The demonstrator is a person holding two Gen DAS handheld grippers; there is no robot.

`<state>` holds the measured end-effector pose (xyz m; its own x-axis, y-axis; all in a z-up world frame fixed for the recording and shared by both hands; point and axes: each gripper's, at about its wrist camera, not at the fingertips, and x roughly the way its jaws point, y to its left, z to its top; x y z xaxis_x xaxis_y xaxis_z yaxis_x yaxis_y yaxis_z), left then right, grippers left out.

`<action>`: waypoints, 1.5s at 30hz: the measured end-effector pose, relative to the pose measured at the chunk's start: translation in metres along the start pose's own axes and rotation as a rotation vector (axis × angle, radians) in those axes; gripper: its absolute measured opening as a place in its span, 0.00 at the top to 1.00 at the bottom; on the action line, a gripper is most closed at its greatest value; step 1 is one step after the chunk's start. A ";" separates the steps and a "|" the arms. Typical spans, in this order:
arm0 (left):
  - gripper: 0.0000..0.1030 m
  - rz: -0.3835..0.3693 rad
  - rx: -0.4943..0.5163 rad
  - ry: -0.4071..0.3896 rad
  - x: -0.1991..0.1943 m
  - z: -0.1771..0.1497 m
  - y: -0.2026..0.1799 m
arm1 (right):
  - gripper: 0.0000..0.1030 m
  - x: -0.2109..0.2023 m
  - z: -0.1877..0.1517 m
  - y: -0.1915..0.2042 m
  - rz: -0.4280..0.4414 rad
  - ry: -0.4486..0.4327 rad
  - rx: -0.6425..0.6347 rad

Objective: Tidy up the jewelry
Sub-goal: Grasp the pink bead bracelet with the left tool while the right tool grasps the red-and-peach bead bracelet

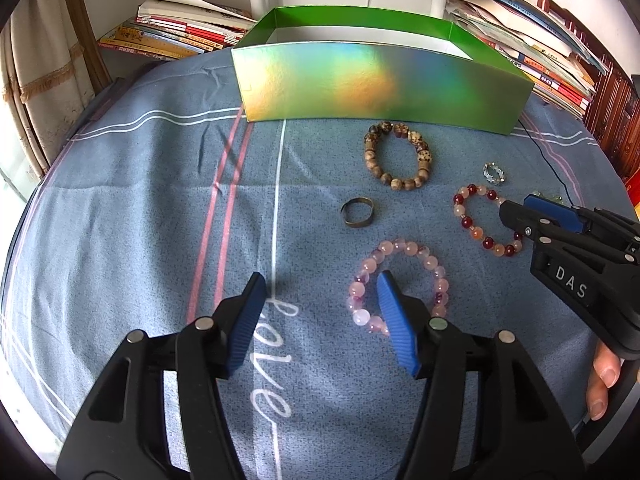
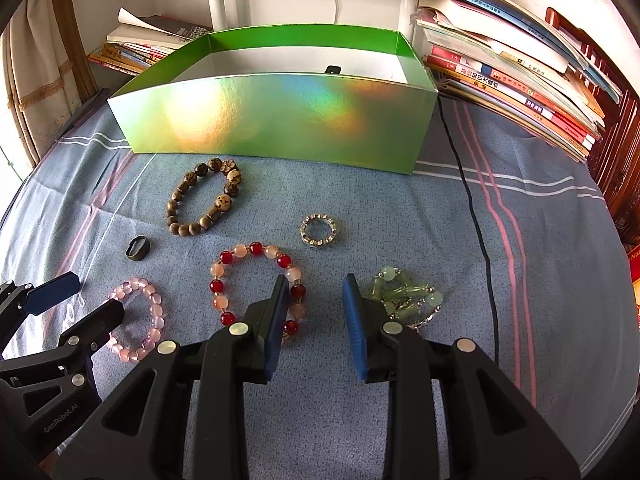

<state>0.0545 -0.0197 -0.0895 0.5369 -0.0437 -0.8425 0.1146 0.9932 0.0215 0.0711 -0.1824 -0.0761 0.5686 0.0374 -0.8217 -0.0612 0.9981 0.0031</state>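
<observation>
On the blue striped cloth lie a pink bead bracelet, a red-and-orange bead bracelet, a brown wooden bead bracelet, a bronze ring and a crystal ring. Behind them stands an open green holographic box. My left gripper is open with nothing between its pads; its right finger overlaps the pink bracelet. My right gripper is open too, between the red-and-orange bracelet and a green jade bracelet.
Stacks of books flank the box on both sides. A black cable runs down the cloth on the right. A small black object sits inside the box. A person's fingers hold the right gripper.
</observation>
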 end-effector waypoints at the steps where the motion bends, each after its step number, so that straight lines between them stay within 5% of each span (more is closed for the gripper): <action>1: 0.42 0.003 -0.001 -0.001 0.000 0.000 0.000 | 0.71 0.000 0.000 0.000 0.000 0.000 0.000; 15: 0.40 0.006 -0.006 -0.003 0.001 0.000 0.001 | 0.71 -0.001 0.000 -0.001 0.000 0.000 -0.002; 23: 0.59 -0.018 0.023 -0.013 -0.002 -0.002 -0.008 | 0.72 -0.001 -0.001 0.000 -0.001 -0.002 -0.005; 28: 0.90 -0.029 0.036 -0.017 -0.003 -0.003 -0.011 | 0.91 -0.002 0.000 0.005 0.044 0.007 -0.028; 37: 0.92 -0.013 0.018 -0.015 -0.007 -0.002 -0.009 | 0.92 -0.006 0.002 0.003 0.067 0.008 -0.013; 45: 0.92 0.008 0.003 -0.065 -0.028 0.007 -0.002 | 0.92 -0.045 0.016 -0.002 0.059 -0.102 -0.009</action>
<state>0.0454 -0.0211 -0.0620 0.5910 -0.0423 -0.8055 0.1122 0.9932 0.0301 0.0587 -0.1857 -0.0297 0.6445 0.1016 -0.7578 -0.1042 0.9936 0.0446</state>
